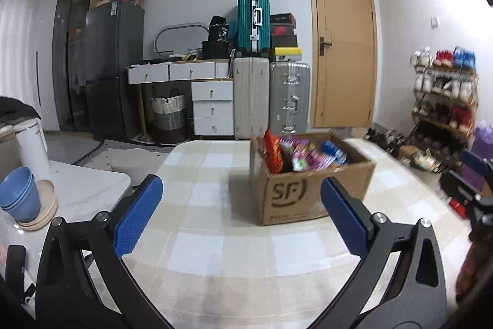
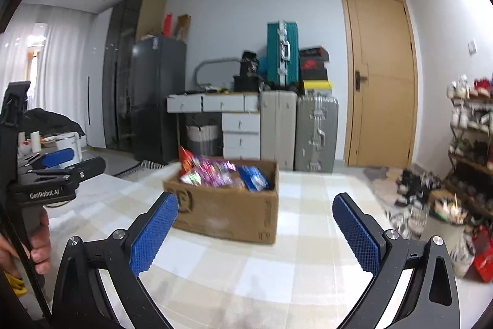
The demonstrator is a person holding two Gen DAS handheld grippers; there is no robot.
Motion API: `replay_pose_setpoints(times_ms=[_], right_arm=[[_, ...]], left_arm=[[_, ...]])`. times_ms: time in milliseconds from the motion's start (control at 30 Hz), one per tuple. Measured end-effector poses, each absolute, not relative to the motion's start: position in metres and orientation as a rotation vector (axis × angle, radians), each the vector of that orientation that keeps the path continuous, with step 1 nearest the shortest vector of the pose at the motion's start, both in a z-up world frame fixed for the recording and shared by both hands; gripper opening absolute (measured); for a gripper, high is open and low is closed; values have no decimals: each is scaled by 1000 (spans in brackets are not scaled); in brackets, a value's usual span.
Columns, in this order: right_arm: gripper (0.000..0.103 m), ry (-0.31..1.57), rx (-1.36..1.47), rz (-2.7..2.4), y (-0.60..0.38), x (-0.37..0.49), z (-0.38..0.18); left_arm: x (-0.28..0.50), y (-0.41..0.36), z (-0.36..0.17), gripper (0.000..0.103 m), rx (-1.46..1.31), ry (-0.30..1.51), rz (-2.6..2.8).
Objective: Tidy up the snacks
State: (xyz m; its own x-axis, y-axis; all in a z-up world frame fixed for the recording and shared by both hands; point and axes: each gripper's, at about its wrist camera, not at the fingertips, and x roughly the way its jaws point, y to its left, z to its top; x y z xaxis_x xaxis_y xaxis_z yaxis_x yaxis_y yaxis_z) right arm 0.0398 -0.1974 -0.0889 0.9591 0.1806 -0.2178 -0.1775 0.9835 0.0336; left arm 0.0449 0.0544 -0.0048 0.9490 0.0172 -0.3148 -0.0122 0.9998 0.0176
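Table with checked beige/white cloth, nothing loose on the cloth in either view. Cardboard box, SF logo on the side, sits toward the far edge, flaps open, upright. Snacks all inside it: red packet standing at the left end, purple/pink packets in the middle, blue packet to the right, heaped to about rim height. No snack visible outside the box.

Left gripper: jaws spread wide, nothing between the pads, aimed at the box, well short of it. Right gripper: same, released and empty, pointing at the box from the other side.

Progress: ambiguous. Fits either snacks waiting in the box to be sorted out, or snacks already gathered into it. Frames don't settle which. Motion blur on the box in the right wrist view, so packet labels unreadable
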Motion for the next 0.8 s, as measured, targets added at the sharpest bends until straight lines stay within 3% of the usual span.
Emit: replay_pose_setpoints(times_ms=[300, 800], right_arm=[[102, 183, 69, 155, -216, 50, -117], [102, 210, 45, 166, -208, 52, -122]], left_arm=[[86, 51, -74, 103, 5, 331, 5], [97, 52, -99, 103, 0, 322, 35]])
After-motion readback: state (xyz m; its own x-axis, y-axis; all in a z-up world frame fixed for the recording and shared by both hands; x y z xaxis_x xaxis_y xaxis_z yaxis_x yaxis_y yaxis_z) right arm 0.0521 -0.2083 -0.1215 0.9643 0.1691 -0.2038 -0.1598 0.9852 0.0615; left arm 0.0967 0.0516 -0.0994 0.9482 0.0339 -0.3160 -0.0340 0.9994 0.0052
